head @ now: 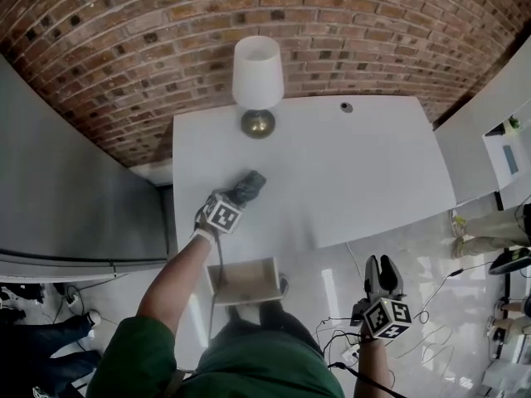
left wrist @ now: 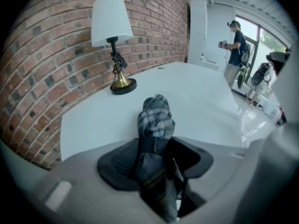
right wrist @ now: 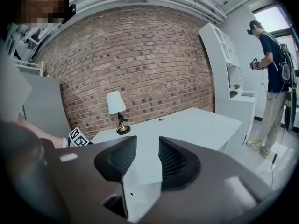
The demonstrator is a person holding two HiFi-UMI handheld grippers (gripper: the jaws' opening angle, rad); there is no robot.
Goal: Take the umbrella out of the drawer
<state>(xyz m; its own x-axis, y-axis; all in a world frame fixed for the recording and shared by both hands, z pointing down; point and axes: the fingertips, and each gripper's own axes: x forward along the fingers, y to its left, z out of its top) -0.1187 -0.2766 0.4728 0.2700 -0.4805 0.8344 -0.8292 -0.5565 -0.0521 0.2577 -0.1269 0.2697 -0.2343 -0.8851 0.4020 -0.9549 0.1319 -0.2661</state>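
Observation:
A folded plaid umbrella (head: 247, 186) (left wrist: 156, 118) lies on the white table (head: 348, 172) near its front left corner, pointing toward the lamp. My left gripper (head: 238, 196) (left wrist: 156, 146) straddles its near end. The jaws stand a little apart from the fabric, with a thin gap on the right side. Below the table's front edge an open drawer (head: 245, 282) shows a bare beige inside. My right gripper (head: 382, 265) (right wrist: 148, 155) hangs over the floor to the right of the drawer. It is open, with nothing between its pads.
A white-shaded lamp (head: 257, 81) (left wrist: 110, 31) (right wrist: 117, 108) stands at the table's back left by the brick wall. A person (left wrist: 236, 45) (right wrist: 273, 78) stands beyond the table's far end near a white shelf unit (right wrist: 224, 78). Cables (head: 348, 338) lie on the floor.

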